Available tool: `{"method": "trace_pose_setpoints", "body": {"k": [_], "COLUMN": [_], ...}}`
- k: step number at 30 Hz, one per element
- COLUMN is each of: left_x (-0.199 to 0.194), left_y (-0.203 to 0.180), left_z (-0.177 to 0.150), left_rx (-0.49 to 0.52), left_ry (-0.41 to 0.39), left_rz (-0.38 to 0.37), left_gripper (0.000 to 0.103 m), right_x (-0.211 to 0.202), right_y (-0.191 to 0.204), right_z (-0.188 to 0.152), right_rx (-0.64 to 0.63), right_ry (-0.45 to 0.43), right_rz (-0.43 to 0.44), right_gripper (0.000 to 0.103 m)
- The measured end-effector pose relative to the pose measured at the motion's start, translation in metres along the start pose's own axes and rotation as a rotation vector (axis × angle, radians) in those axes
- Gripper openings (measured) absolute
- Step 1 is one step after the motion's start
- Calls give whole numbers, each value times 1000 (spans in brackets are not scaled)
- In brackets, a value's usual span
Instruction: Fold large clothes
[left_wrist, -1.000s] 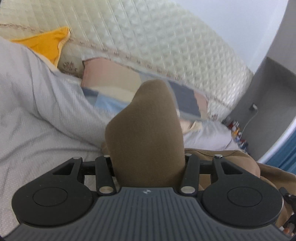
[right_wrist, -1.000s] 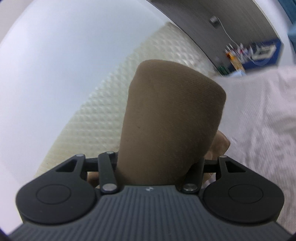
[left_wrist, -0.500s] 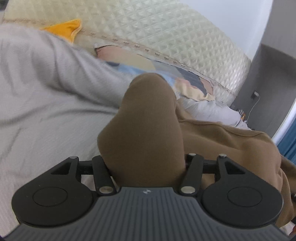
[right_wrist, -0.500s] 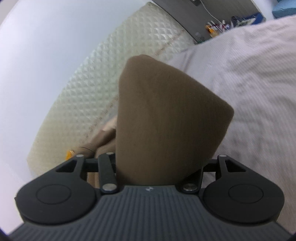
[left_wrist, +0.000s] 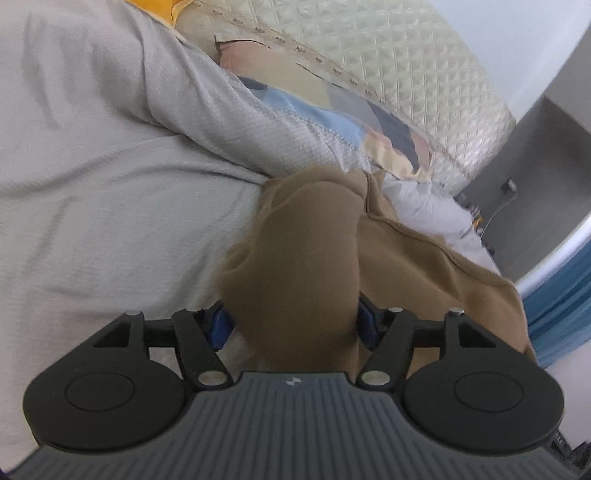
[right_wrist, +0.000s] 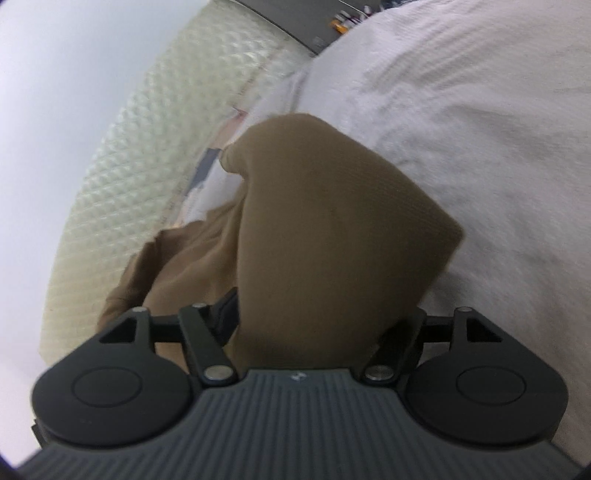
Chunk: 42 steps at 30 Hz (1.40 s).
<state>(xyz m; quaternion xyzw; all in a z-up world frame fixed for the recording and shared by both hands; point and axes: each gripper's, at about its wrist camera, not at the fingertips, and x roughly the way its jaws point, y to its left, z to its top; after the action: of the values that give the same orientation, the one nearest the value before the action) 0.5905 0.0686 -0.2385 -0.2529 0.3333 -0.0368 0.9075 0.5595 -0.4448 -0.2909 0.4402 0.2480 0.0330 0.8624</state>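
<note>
The brown garment lies bunched on the bed in the left wrist view, a thick fold of it rising between the fingers of the left tool. That tool's jaws have just been opening; blue pads show on either side of the cloth, and whether they press on it I cannot tell. The rest of the garment trails to the right, its hem running across the pale grey bedcover. Beyond it lie a patchwork pillow and a quilted cream headboard, with an orange cloth at the top edge.

In the right wrist view, another fold of the brown garment stands up between the fingers of the right tool, covering most of them. Its jaws too have just been opening, with the cloth between them; the picture is blurred, and a grip cannot be told. The white bedcover fills the right side, the headboard the left.
</note>
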Motion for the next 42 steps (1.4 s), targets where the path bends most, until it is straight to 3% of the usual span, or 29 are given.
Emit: {"method": "trace_pose_setpoints", "body": {"k": [4, 8, 16, 26, 34, 42], "left_x": [-47, -101, -216, -336, -394, -420], "left_y": [-16, -41, -108, -186, -207, -198], "left_z": [-3, -4, -11, -45, -93, -135], "left_rx": [117, 182, 295, 433, 511, 533], "left_ry": [-13, -23, -111, -176, -195, -215], "left_rz": [56, 49, -27, -97, -104, -153], "left_gripper": [70, 70, 70, 70, 70, 70], "right_x": [-31, -77, -163, -272, -314, -341], "right_y": [10, 28, 113, 213, 244, 246], "right_z": [2, 11, 24, -4, -52, -99], "right_rx": [-17, -39, -203, -462, -605, -705], "right_ry": [2, -45, -136, -189, -170, -201], "right_rz": [-71, -89, -16, 34, 26, 69], "right_gripper": [72, 71, 72, 72, 72, 72]}}
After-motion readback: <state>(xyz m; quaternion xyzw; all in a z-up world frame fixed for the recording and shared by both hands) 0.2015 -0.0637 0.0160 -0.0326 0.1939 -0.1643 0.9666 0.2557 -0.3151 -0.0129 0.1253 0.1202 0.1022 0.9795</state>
